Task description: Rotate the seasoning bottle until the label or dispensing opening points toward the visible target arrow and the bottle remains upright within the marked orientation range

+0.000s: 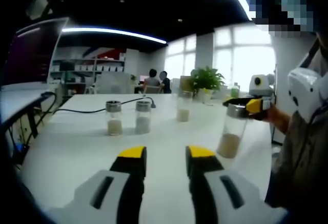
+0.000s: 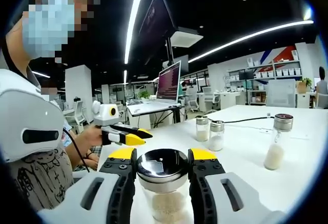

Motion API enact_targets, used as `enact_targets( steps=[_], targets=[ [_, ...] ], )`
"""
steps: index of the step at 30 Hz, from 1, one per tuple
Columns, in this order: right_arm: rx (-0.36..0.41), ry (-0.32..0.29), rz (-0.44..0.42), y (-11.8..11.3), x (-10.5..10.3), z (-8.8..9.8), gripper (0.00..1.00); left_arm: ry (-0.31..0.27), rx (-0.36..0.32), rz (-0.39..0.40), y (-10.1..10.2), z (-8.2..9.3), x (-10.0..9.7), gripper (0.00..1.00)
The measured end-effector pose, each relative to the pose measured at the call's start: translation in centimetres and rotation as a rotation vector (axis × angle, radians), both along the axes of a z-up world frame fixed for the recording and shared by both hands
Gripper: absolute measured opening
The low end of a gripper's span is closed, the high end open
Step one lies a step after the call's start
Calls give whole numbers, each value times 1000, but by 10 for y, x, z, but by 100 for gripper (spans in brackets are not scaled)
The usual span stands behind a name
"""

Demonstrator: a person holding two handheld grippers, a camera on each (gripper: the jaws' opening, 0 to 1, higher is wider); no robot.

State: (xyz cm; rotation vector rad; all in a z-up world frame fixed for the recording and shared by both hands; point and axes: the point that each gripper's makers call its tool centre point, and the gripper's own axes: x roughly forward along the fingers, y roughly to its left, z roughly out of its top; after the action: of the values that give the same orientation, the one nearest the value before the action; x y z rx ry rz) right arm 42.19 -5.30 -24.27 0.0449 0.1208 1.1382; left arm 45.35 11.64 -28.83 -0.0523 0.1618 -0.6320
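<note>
Our right tool (image 2: 163,157) is pinching the seasoning bottle (image 2: 163,183) just under its shiny metal cap (image 2: 163,163), one yellow-tipped jaw pressed against each side of the glass, so the bottle sits directly between the jaws. In the left gripper view we see the same bottle (image 1: 231,134) off to the right of our left tool (image 1: 166,155), held by the right tool (image 1: 252,106) up at the neck; it appears raised a little off the white surface (image 1: 77,147), though we cannot be sure of that. Its long axis runs nearly upright, with a slight lean, and pale powder fills the lower part. The left tool is spread, nothing between its jaws, and hangs over the surface well apart from the held bottle. Beyond the left tool three more shakers stand on the surface: two close together (image 1: 114,118) (image 1: 143,117) and one further right (image 1: 183,107). We see no target arrow or marked range in either view, and no label can be made out, so we cannot tell how far the opening is from its goal. In our judgement the turn falls to the right tool, which already has the bottle; the coming move is a twist about the bottle's own vertical axis, keeping that axis from tipping further.
</note>
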Motion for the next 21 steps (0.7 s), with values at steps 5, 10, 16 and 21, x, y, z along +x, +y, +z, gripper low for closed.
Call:
enact_targets(
  steps=[5, 10, 16, 21],
  targets=[
    [6, 4, 31, -1, 0, 0, 39, 0, -3, 3, 1, 0, -1, 32],
    [4, 17, 85, -2, -1, 0, 38, 2, -6, 3, 3, -2, -1, 32],
    [-12, 18, 153, -2, -2, 0, 38, 3, -18, 10, 6, -2, -1, 32],
    [-26, 12, 208, -2, -2, 1, 38, 6, -22, 15, 7, -3, -1, 32]
  ],
)
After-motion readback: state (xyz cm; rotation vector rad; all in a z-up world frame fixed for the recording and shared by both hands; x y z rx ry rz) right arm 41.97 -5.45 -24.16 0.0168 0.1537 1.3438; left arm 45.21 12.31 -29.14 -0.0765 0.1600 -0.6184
